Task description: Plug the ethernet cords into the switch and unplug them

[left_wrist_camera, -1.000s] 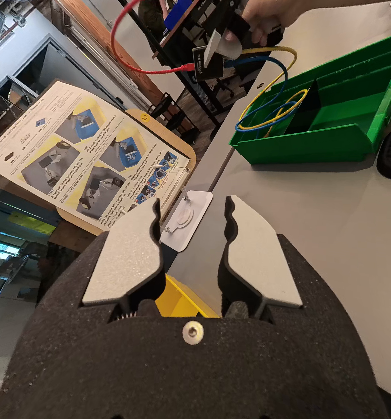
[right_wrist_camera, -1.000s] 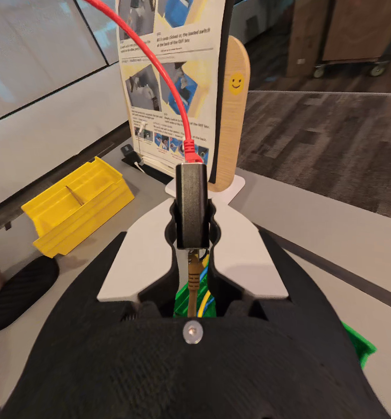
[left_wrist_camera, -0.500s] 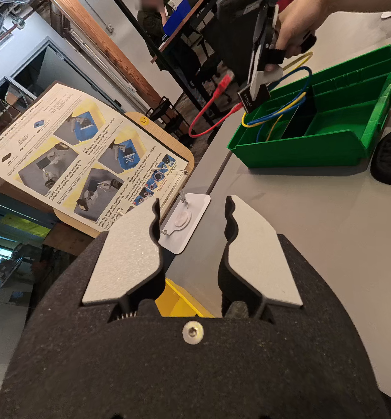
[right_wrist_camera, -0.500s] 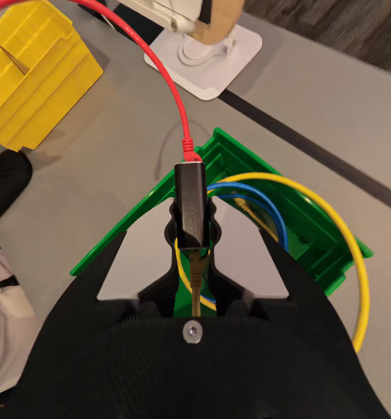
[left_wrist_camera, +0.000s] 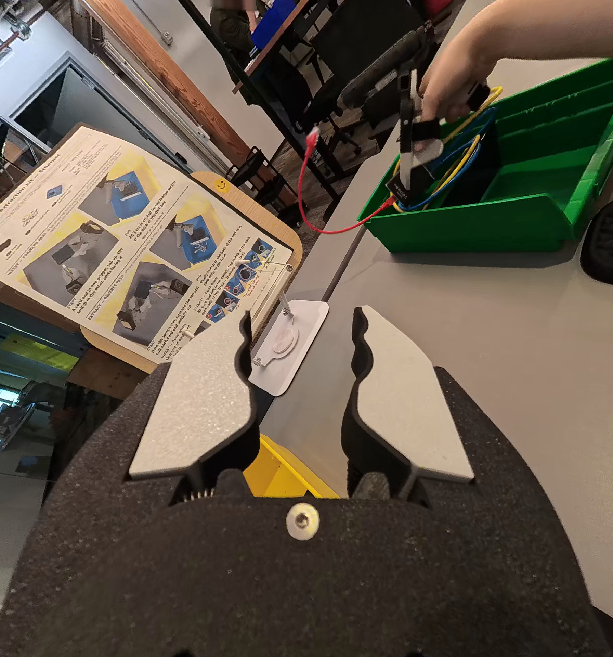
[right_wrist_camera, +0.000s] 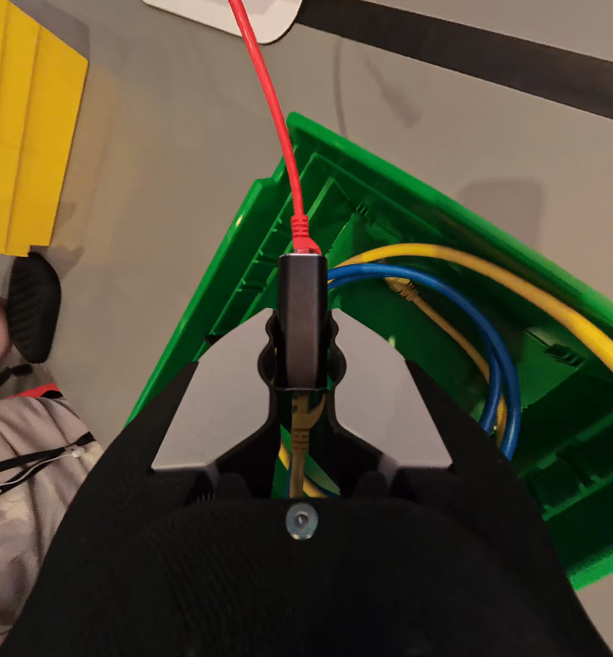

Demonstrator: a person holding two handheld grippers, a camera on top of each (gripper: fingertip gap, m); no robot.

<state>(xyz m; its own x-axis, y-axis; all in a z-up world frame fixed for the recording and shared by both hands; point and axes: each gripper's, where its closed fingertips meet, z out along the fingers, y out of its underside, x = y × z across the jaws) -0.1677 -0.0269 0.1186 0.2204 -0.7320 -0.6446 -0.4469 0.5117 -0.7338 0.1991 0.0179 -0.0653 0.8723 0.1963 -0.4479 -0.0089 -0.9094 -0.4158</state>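
Biggest risks first. Desk (left_wrist_camera: 475,355) carries the green bin (right_wrist_camera: 422,220), which fills 12 to 4 o'clock in the right wrist view; the yellow bin (right_wrist_camera: 24,124) sits at 10 o'clock, well apart. Right gripper (right_wrist_camera: 301,341) is clenched on the black switch (right_wrist_camera: 301,320), both pads pressing its sides, and hangs it over the green bin's near corner. Red cord (right_wrist_camera: 273,106) is plugged into the switch's far end and runs out toward 12 o'clock over the bin wall; in the left wrist view its free end (left_wrist_camera: 312,135) dangles off the desk edge at 1 o'clock. If the switch goes down into the bin from here, that cord will likely drag over the rim and tug the switch sideways in the grip, or hang outside the bin. Blue cord (right_wrist_camera: 475,320) and yellow cord (right_wrist_camera: 511,270) loop at 2 to 4 o'clock just beside the switch; it could land on the loops and sit tilted, or a loop could catch a finger on the way out. The yellow plug (right_wrist_camera: 299,426) between the finger roots looks close enough to snag too. Left gripper (left_wrist_camera: 301,352) is released, nothing between the fingers, parked low near the sign stand (left_wrist_camera: 287,352), so it can't steady anything yet.
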